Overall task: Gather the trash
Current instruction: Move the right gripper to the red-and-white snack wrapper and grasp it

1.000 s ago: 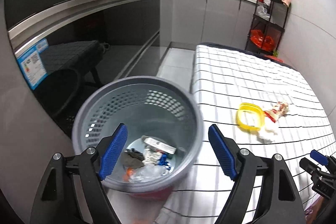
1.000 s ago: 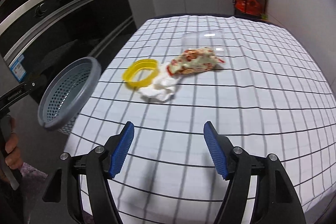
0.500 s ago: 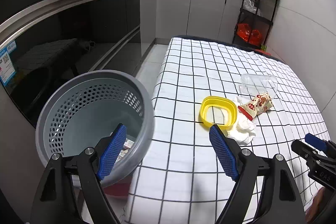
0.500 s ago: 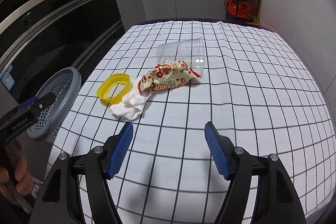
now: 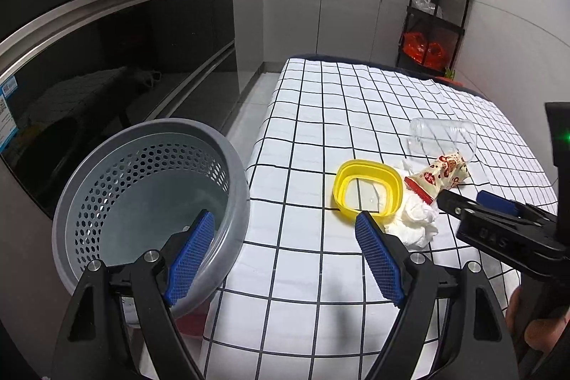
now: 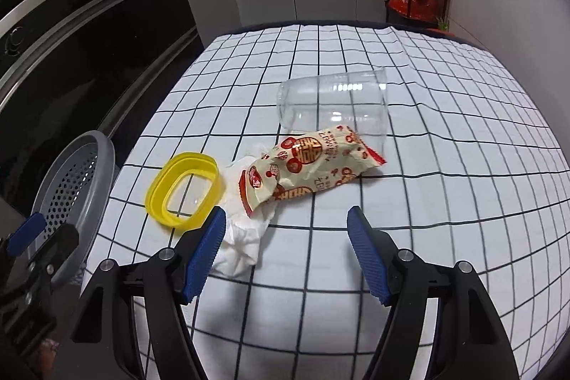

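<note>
- While I am looking down both wrist cameras, the table with its white, black-gridded cloth (image 6: 445, 166) is filling most of each view, and the dark oven front (image 5: 117, 34) is running along its left side.
- I am seeing the grey perforated bin (image 5: 107, 180) standing just beside the table's left edge, below the cloth's level; its bottom is hidden from me.
- My left gripper (image 5: 285, 255) is hanging over the table's near-left edge, its jaws standing wide with nothing between them; its left pad is showing in front of the bin's rim and its right pad just in front of the yellow lid.
- My right gripper (image 6: 286, 255) is hovering above the cloth in front of the trash, its jaws likewise gaping and gripping nothing.
- A clear plastic cup (image 6: 335, 102) is lying on its side near the middle of the cloth.
- A red-and-cream snack wrapper (image 6: 306, 170) is lying against the cup's near side and resting partly on the tissue.
- A yellow rounded-rectangle lid (image 6: 185, 189) is lying flat left of the wrapper, touching the tissue.
- A crumpled white tissue (image 6: 242, 251) is sitting nearest my right gripper, by its left pad.
</note>
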A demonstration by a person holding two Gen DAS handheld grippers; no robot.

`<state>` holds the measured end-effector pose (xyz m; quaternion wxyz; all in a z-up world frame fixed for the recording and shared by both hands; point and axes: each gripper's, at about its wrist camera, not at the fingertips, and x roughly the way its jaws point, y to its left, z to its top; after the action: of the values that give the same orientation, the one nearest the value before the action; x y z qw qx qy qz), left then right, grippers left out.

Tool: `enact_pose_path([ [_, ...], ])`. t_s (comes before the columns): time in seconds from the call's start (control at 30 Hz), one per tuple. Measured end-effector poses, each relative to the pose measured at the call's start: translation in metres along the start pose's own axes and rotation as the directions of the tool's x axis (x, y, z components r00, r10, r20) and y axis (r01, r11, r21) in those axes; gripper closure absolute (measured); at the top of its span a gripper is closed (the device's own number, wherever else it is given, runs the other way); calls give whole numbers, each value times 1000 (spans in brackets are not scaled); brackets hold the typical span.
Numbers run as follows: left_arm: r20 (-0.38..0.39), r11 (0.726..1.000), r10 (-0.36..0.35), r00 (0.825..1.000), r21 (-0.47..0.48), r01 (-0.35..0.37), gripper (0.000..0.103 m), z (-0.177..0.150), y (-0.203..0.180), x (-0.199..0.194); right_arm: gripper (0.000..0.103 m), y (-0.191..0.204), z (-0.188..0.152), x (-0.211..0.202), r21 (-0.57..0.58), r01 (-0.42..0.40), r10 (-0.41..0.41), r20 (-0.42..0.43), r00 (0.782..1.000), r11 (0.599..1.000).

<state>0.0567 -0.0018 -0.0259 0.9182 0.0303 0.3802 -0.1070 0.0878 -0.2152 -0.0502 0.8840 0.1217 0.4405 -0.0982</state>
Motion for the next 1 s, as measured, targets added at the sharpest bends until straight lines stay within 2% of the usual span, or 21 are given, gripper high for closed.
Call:
enact_pose_path([
  [0.27, -15, 1000, -4, 1000, 2, 4, 24, 0, 0, 5, 35, -2, 6, 17, 15, 52, -52, -15, 999, 999],
  [0.7, -11, 1000, -10, 1000, 1, 10, 24, -1, -2, 3, 35, -58, -4, 15, 94, 160, -156, -46, 987, 983],
  [0.83, -10, 1000, -16, 1000, -5, 16, 24, 0, -3, 3, 35, -72, -6, 6, 143, 146, -141, -47, 989, 979],
  [1.0, -2, 1000, -20, 1000, -2, 20, 24, 1, -6, 1, 35, -64, 2, -6, 167, 102, -101, -15, 995, 981],
])
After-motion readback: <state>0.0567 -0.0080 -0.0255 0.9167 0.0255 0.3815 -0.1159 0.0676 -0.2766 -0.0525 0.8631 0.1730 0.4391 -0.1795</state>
